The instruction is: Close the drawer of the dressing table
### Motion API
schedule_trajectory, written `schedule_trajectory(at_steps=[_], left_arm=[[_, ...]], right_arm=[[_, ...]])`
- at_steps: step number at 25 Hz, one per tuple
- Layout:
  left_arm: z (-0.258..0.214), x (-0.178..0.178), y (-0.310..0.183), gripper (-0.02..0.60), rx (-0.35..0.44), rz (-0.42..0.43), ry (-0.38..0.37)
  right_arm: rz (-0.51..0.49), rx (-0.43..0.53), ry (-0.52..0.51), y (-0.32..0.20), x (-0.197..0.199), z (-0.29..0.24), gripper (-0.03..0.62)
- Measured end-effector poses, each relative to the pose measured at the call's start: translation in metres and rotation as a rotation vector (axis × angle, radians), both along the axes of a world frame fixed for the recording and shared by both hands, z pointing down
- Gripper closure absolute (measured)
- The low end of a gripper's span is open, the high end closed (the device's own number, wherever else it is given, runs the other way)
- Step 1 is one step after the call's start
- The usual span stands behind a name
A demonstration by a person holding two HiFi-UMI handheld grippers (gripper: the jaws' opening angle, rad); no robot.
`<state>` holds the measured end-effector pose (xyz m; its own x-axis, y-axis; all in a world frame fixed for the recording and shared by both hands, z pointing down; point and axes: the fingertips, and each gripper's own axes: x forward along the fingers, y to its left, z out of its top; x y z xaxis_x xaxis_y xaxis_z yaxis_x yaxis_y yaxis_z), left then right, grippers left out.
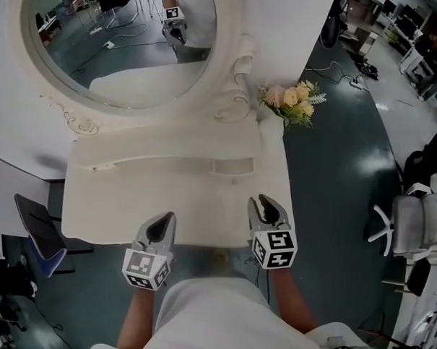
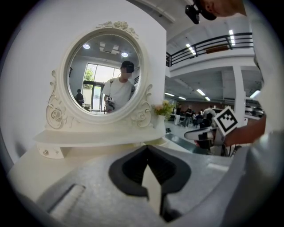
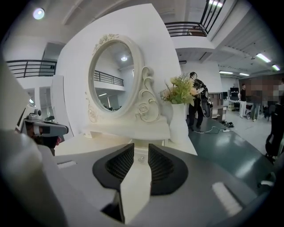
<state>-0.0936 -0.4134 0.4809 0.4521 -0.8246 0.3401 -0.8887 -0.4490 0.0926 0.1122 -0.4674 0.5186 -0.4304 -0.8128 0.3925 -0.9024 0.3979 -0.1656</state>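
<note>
Both tools are hovering over the near edge of the white counter (image 1: 133,203), well apart from each other and not touching anything. The left tool (image 1: 161,227) is sitting with its jaws closed, tips meeting, nothing pinched between them in its own view (image 2: 146,148). The right tool (image 1: 267,208) is showing a narrow gap between its jaws and isn't gripping anything (image 3: 141,148). Through that gap I'm seeing a little knob (image 3: 141,158) farther back on the counter side.

The drawer (image 1: 234,166) is the small one in the raised shelf under the big oval mirror (image 1: 126,44), toward the right half of the counter. From the head view it's looking like it's sticking out a bit from the shelf front. It's lying straight ahead of the right tool, near but clearly apart. A bunch of pale flowers (image 1: 293,102) is standing at the back right corner, just beside the mirror's scrolled frame.
</note>
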Motion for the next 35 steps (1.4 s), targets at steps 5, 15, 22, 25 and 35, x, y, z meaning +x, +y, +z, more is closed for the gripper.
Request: schedule_trajectory(at_steps=[5,15,22,25,35], left_arm=[[0.012,-0.004,-0.011,0.583,-0.036,-0.013,-0.008],[0.031,-0.015,-0.039,0.583,-0.083,0.005,0.019],[0.054,-0.019,-0.059,0.583,-0.111,0.029,0.031],[0.063,-0.024,-0.062,0.583,-0.125,0.032,0.031],[0.098,-0.024,-0.076,0.583,-0.192,0.078,0.044]], right_arm=[[-0.017,-0.036,-0.009,-0.013,-0.005,0.013,0.508],[-0.002,-0.084,0.013,-0.036,-0.017,0.038,0.509],[-0.005,-0.119,0.027,-0.051,-0.032,0.062,0.508],[-0.01,-0.132,0.031,-0.057,-0.041,0.071,0.508],[0.018,-0.177,0.048,-0.081,-0.052,0.108,0.508]])
